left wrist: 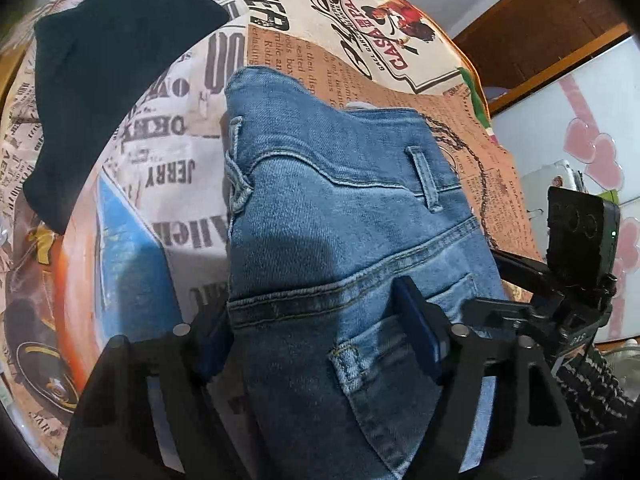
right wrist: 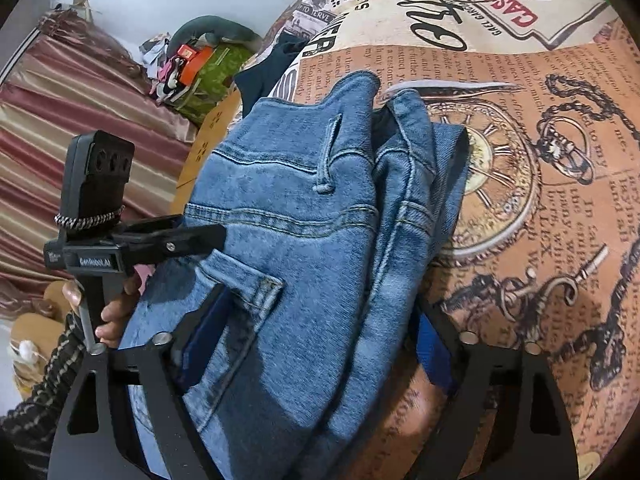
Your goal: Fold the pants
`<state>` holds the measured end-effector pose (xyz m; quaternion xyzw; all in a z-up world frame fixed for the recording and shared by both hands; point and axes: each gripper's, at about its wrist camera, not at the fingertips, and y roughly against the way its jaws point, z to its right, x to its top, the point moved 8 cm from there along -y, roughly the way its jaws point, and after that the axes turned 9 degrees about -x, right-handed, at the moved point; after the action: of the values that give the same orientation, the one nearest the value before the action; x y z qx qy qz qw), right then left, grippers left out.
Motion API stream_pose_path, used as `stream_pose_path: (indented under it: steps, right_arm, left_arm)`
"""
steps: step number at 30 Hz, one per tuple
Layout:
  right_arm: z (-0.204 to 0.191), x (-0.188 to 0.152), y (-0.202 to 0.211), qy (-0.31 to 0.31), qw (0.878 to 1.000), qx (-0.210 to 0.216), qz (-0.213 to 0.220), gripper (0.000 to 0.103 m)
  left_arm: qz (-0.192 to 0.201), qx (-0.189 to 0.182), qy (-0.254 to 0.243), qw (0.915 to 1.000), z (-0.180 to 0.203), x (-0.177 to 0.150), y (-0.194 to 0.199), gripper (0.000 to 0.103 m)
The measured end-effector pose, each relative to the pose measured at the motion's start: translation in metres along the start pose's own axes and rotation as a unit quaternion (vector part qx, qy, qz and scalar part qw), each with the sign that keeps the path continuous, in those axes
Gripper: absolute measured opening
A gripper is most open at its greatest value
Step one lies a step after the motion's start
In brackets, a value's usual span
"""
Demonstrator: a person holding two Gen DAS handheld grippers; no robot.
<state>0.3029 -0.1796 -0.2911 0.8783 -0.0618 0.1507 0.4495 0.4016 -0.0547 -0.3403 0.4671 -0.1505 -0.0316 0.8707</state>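
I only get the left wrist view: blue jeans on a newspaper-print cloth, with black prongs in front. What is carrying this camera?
Observer: The right wrist view shows a person's left hand wrapped around the handle of the left gripper.
Operator: Are the jeans a single layer?
Observer: No. Along the right edge of the jeans, a second denim layer shows under the top one.
Operator: Anything else in the room?
Observer: A striped curtain in pink and cream lies beyond the left edge of the cloth.
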Motion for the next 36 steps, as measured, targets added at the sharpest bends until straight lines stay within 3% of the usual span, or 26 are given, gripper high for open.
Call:
stream_pose_path:
  steps: [4,5,7,12,15,20,23,26,30,36]
  right_arm:
    - [0.0,0.005,0.005,-0.007,1.0,0.006,-0.003,0.04]
    - [-0.003,0.007,0.008,-0.001,1.0,0.003,0.0,0.038]
    - [-0.009,0.01,0.015,0.017,1.0,-0.009,0.009,0.031]
    - [-0.029,0.024,0.029,0.046,0.998,-0.025,0.042,0.024]
    - [-0.05,0.04,0.046,0.07,0.994,-0.03,0.076,0.021]
    - [-0.09,0.073,0.063,0.106,0.986,-0.031,0.125,0.019]
    - [-0.115,0.09,0.064,0.128,0.981,-0.037,0.142,0.019]
    - [-0.125,0.105,0.06,0.135,0.979,-0.035,0.148,0.019]
    - [-0.106,0.109,0.031,0.111,0.986,-0.041,0.114,0.018]
    - [-0.042,0.099,-0.006,0.061,0.994,-0.071,0.058,0.018]
  left_arm:
    - [0.011,0.016,-0.016,0.9997,0.007,0.001,0.005,0.062]
    - [0.019,0.021,-0.026,0.9993,0.012,0.001,0.01,0.054]
    - [0.034,0.035,-0.043,0.9978,0.021,0.002,0.02,0.048]
    - [0.075,0.046,-0.071,0.9936,0.034,0.002,0.05,0.038]
    - [0.12,0.043,-0.082,0.9885,0.044,0.005,0.084,0.034]
    - [0.203,0.056,-0.125,0.9696,0.063,0.017,0.149,0.032]
    - [0.225,0.07,-0.124,0.9639,0.057,0.024,0.172,0.032]
    - [0.218,0.066,-0.087,0.9699,0.031,0.035,0.17,0.033]
    - [0.18,0.04,-0.044,0.9819,-0.003,0.047,0.142,0.035]
    - [0.109,0.101,-0.041,0.988,-0.023,0.053,0.076,0.044]
